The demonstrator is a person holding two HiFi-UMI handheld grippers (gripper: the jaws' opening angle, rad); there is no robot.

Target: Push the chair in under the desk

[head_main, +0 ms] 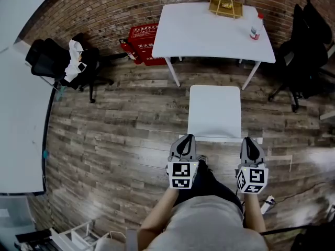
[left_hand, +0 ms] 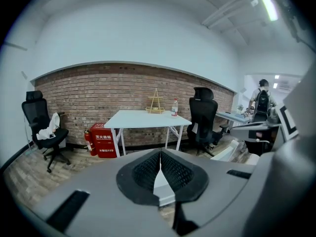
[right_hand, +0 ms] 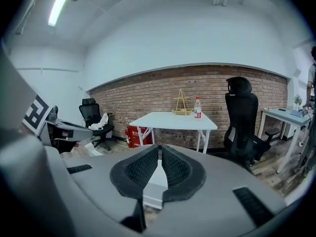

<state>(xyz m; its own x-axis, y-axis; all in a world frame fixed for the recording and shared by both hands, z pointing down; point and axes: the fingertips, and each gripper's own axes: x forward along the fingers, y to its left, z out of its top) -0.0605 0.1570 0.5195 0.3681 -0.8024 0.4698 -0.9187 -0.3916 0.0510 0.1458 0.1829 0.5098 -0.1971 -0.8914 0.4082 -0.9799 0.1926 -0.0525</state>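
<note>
Seen from above, a white chair stood on a wood-plank floor, pulled out from a white desk and well apart from it, its seat facing the desk's near edge. The person held both tools at the chair's near edge: the left gripper at the left corner, the right gripper at the right corner. Whether either touched the chair could not be told. In each gripper view the ribbed black pads were pressed together with nothing pinched, and a sliver of white chair showed below the tips. Each gripper carried a cube of black-and-white square markers. On the desk stood a gold wire rack and a bottle with a red label, its print too small to read. Against the brick wall, left of the desk, sat a red box bearing white Chinese characters and the digits "119". Black office chairs stood at either side, the left one draped with something white.
</note>
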